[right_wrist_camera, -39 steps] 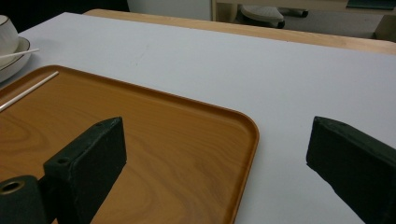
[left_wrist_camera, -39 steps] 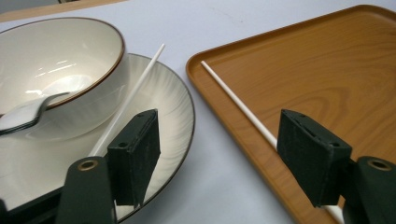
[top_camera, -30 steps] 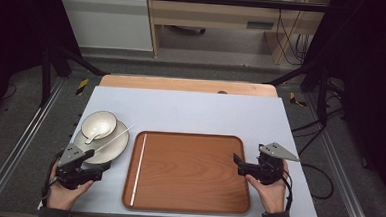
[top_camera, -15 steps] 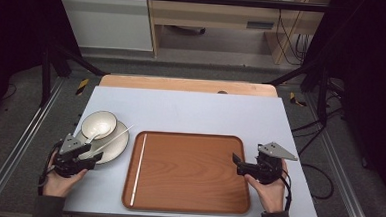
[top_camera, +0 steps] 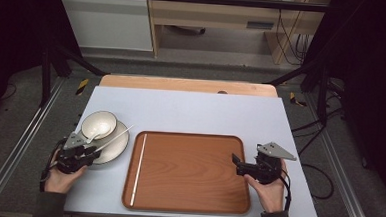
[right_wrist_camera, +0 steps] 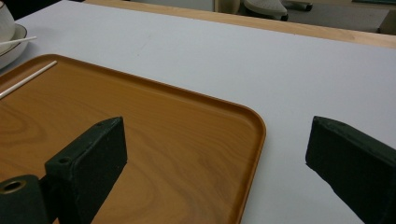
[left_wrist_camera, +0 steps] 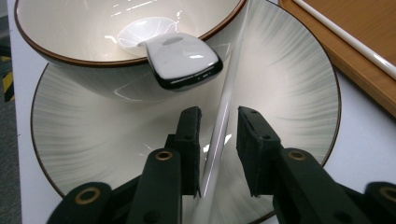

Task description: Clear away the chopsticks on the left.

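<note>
The left gripper (left_wrist_camera: 219,135) had just been closing its jaws around a white chopstick (left_wrist_camera: 223,116) lying across the plate (left_wrist_camera: 299,93), a slight gap visible at one pad. At its twelve o'clock sat a bowl (left_wrist_camera: 93,28) holding a spoon (left_wrist_camera: 180,58). The right gripper (right_wrist_camera: 215,158) hung with jaws wide apart over the wooden tray's (top_camera: 192,173) three o'clock rim. A second chopstick (top_camera: 139,168) lay at the tray's nine o'clock.

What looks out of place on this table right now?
The two chopsticks are split up: one chopstick lies in the wooden tray, the other chopstick slants across the plate, between the left gripper jaws. Nothing looks spilled or damaged.
</note>
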Motion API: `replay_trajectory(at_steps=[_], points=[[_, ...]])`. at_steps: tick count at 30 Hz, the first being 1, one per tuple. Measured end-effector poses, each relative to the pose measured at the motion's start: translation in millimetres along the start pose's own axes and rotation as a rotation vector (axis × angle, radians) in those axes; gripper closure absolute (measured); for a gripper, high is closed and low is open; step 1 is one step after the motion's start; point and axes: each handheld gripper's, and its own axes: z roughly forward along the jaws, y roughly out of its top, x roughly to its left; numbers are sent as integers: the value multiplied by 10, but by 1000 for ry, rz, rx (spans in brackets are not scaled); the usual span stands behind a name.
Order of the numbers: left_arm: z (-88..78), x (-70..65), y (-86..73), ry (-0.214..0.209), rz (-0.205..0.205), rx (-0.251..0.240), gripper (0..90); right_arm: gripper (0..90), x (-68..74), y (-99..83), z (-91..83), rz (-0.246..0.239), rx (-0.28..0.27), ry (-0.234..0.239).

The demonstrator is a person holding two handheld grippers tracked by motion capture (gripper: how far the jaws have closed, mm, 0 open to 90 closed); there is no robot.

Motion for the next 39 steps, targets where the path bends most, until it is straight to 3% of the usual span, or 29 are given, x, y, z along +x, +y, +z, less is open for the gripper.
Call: replay_trajectory(at_steps=[10,15,26,39], points=[[-2,-17,9,-21,-7,5,807,55,0,-2,1,-1,1,1],[0,-41,12,-39,-27,2,826,55,-4,-5,4,-2,4,-1],[-27,-107,24,-37,-44,1,839,54,-12,-9,3,1,3,2],[-193,-346,74,-21,-65,-60,841,53,-38,-15,-14,6,-2,3]])
